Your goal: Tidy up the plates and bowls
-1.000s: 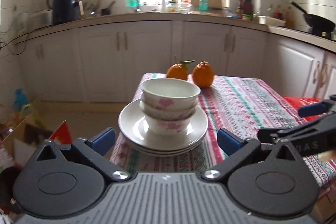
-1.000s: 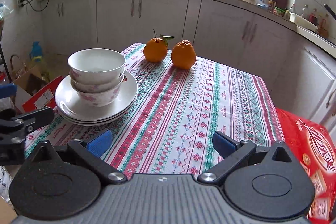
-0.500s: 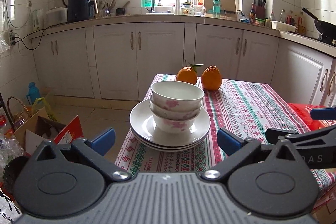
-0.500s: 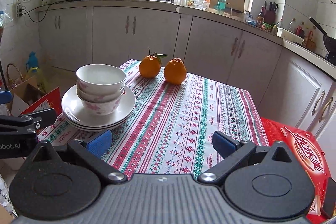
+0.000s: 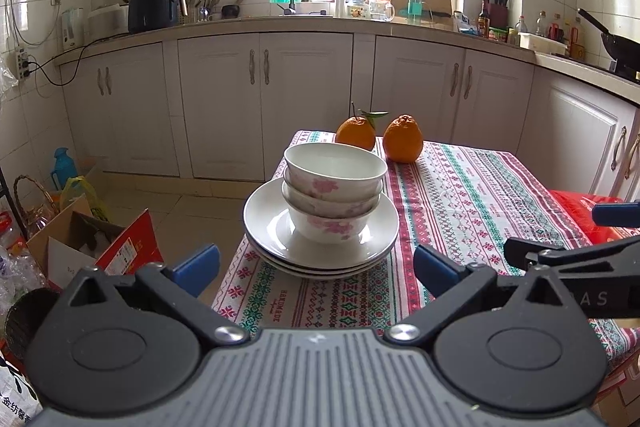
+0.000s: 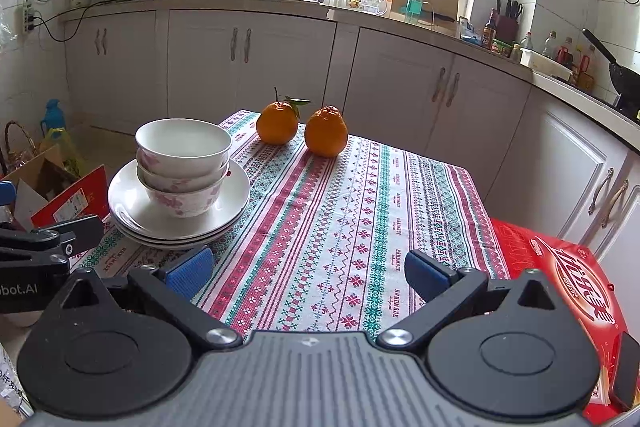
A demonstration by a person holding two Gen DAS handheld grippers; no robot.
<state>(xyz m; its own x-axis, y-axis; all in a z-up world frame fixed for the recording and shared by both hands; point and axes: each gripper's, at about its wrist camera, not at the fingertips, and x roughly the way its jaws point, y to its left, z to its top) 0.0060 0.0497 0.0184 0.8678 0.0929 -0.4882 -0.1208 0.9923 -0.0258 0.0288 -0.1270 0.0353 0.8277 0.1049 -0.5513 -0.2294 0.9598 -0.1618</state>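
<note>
3 empty white floral ceramic bowls (image 5: 333, 187) nest on stacked white round plates (image 5: 276, 227); left gripper (image 5: 316, 267) and right gripper (image 6: 306, 273) jaws apart, empty.

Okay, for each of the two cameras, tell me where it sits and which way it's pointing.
Left wrist: sits on the left gripper, open, facing the stacked bowls on the plates; the right gripper shows at right.
Right wrist: sits on the right gripper, open, facing the tablecloth; the left gripper shows at left.
Both share: bowls, plates, two oranges, the kitchen counter.
</note>
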